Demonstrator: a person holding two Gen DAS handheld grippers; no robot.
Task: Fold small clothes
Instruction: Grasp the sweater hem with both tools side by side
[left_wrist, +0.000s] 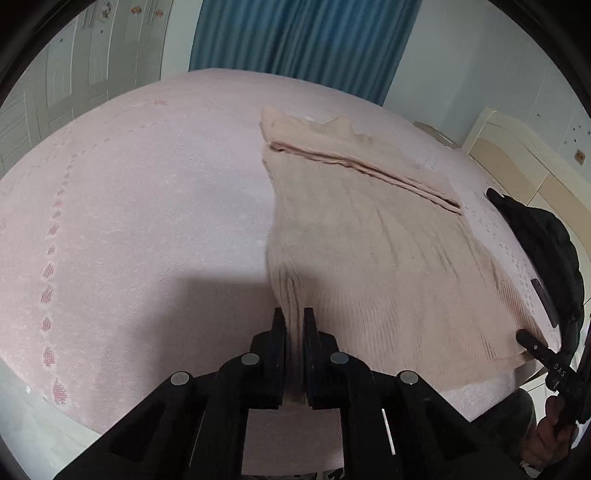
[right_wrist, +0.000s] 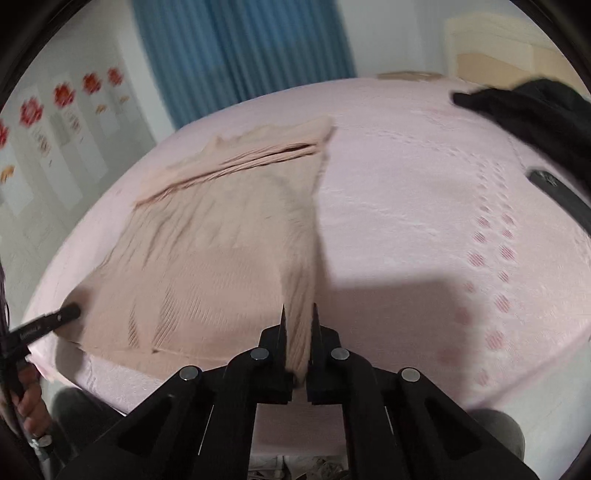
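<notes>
Beige ribbed top (left_wrist: 369, 251) lay flat on the pink bed (left_wrist: 147, 221), left gripper (left_wrist: 293, 325) and right gripper (right_wrist: 298, 325) each pinching a near hem corner. Those bites looked pretty thin, so a corner could've slipped out mid-lift and wrecked the fold.

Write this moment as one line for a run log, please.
left gripper: shut on beige ribbed top near-left corner | right gripper: shut on near-right corner | top: flat on pink bedspread, far part already folded
</notes>
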